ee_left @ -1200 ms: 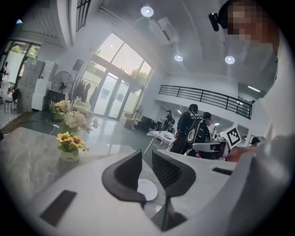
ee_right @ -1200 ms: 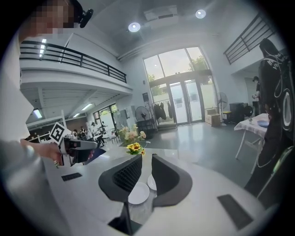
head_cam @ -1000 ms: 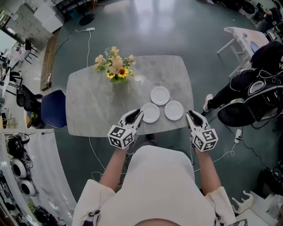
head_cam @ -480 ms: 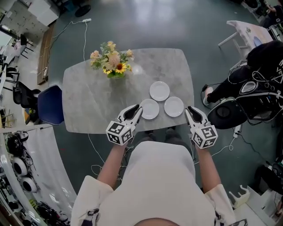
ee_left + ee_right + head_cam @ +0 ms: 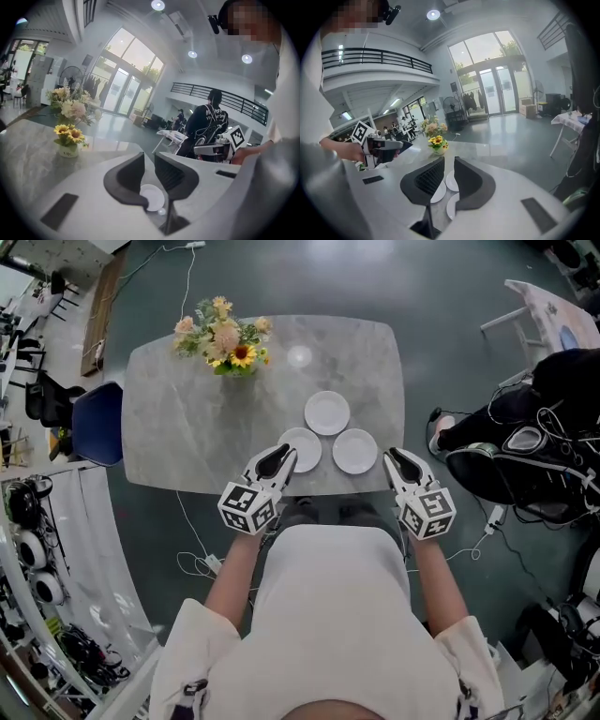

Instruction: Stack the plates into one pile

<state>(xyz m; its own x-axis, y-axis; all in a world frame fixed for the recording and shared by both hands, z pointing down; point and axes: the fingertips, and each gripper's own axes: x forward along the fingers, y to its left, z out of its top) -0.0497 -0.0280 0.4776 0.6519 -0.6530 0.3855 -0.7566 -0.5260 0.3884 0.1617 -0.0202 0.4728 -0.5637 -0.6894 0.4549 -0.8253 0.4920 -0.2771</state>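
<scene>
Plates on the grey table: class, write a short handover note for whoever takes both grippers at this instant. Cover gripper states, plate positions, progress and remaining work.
Left gripper: jaws apart, nothing between them, tip at the near edge of the left plate.
Right gripper: jaws apart, empty, by the near edge of the table, just right of the right plate.
Plates: three white ones lie singly, close together in a triangle, with the far plate behind the other two. The flower vase stands at the far left.
Done: nothing stacked yet.
Left: lift two plates in turn onto the third to make one pile.
</scene>
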